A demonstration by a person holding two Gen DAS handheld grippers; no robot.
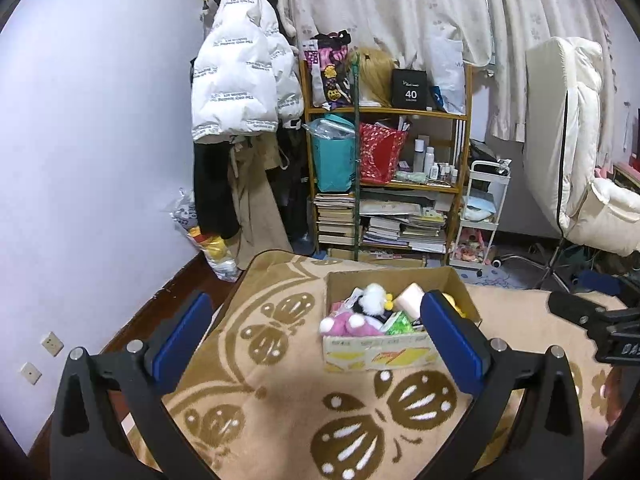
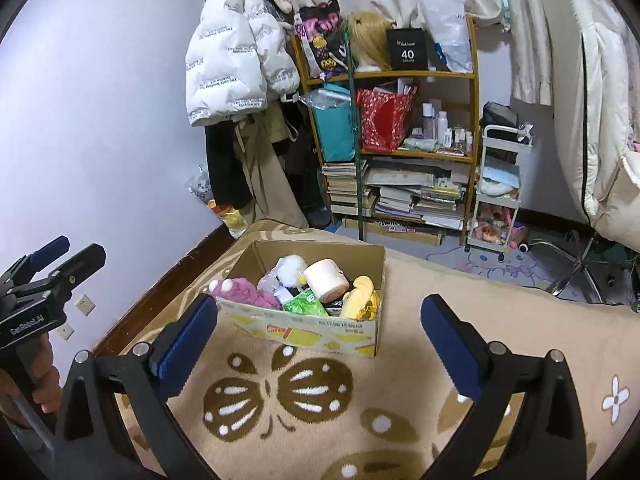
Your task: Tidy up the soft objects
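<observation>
A cardboard box (image 1: 380,354) stands on the beige butterfly blanket (image 1: 280,408). It holds several soft toys: a pink plush (image 2: 244,294), a white fluffy one (image 2: 290,266), a peach roll-shaped one (image 2: 326,278), a yellow one (image 2: 360,296) and a green packet (image 2: 306,304). The box also shows in the right wrist view (image 2: 308,326). My left gripper (image 1: 316,324) is open and empty, held above the blanket in front of the box. My right gripper (image 2: 318,324) is open and empty, just in front of the box. Each gripper shows at the edge of the other's view.
A wooden shelf (image 1: 384,112) with bags, bottles and stacked books stands behind the bed. Coats (image 1: 240,80) hang at its left. A white trolley (image 2: 500,188) and a cream chair (image 1: 580,140) are on the right. The wall (image 1: 100,140) is on the left.
</observation>
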